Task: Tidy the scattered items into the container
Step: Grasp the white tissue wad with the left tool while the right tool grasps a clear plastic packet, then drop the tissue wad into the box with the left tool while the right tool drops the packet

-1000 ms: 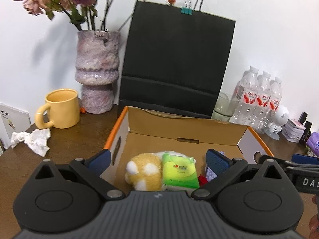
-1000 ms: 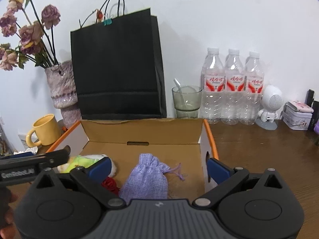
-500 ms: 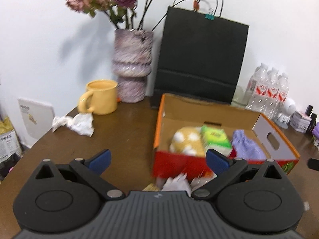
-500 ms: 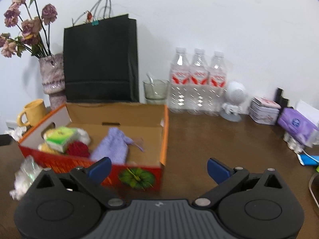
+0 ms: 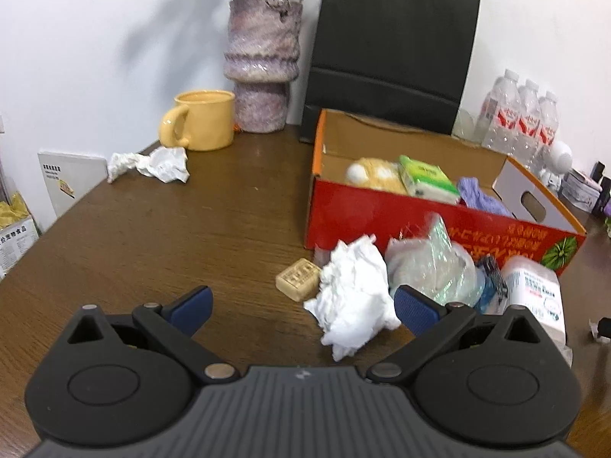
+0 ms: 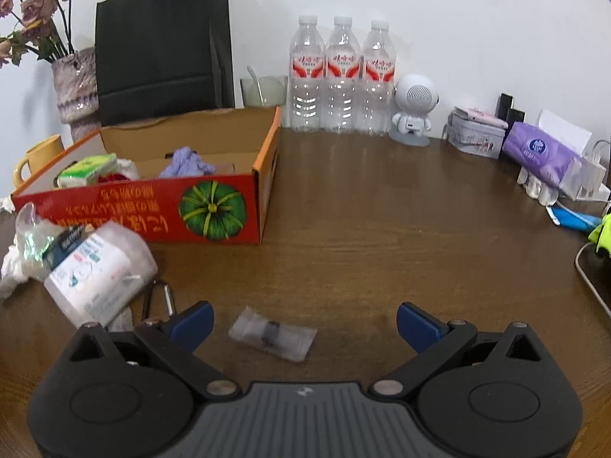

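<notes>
Progress is partial: the box (image 5: 439, 225) already holds a plush toy (image 5: 372, 173), tissue pack (image 5: 427, 183) and purple pouch (image 6: 187, 162), while crumpled paper (image 5: 353, 294), plastic bag (image 5: 431, 267), wipes pack (image 6: 99, 267) and small sachet (image 6: 273, 334) wait on the table's near edge, the left gripper (image 5: 301, 303) and right gripper (image 6: 303, 320) both spread empty.

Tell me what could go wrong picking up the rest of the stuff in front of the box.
The loose items sit bunched together: crumpled tissue, clear plastic bag and white pack touch, so the open left gripper could snag two at once. The small clear packet between the open right gripper's fingers lies flat on the table and may slip out. Reaching low could also nudge the red box.
</notes>
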